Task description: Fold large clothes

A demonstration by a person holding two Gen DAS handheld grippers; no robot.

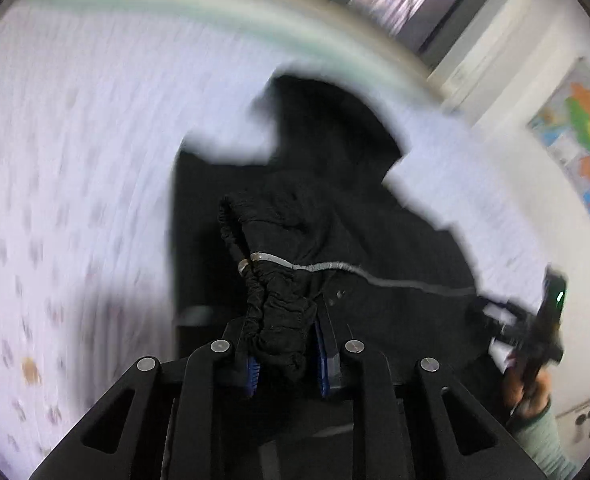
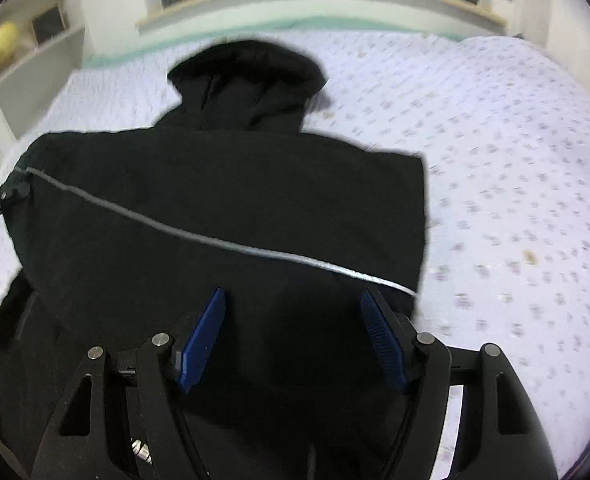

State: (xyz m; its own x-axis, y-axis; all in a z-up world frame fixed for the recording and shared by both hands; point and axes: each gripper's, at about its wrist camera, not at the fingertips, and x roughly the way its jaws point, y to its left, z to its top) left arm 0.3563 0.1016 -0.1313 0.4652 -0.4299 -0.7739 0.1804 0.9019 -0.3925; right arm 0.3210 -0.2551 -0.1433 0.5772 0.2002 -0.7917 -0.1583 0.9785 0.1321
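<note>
— Black fabric was seen bunched between the blue pads of the left gripper [image 1: 285, 354]: an elastic cuff [image 1: 273, 320] of the hooded jacket [image 2: 223, 216], pinched tight, with a grey reflective stripe [image 2: 199, 236] running away from it across the cloth.

— And the jacket itself, where was it lying?

— It was spread on the pale flowered bedspread [image 2: 515, 184], hood [image 2: 247, 68] toward the window, body mostly flat, one side already laid over. The right gripper [image 2: 293, 340] was held just above the near edge of the jacket with its jaws spread wide and nothing caught between them.

— So the sleeve was judged to be the step in hand?

— Yes, most likely the sleeve was being carried across the body by its cuff. For that to be done well, the cuff would need to be kept firmly clamped and lifted only enough for the sleeve to clear the cloth beneath, so the layers below were not dragged out of line.

— And the free side?

— The body could be pinned or smoothed by the open right gripper while the sleeve was laid down. The stripe could be used as a guide: if it were kept straight, the fold would likely be square. The left view was badly blurred, so fine creases could not be judged.
</note>
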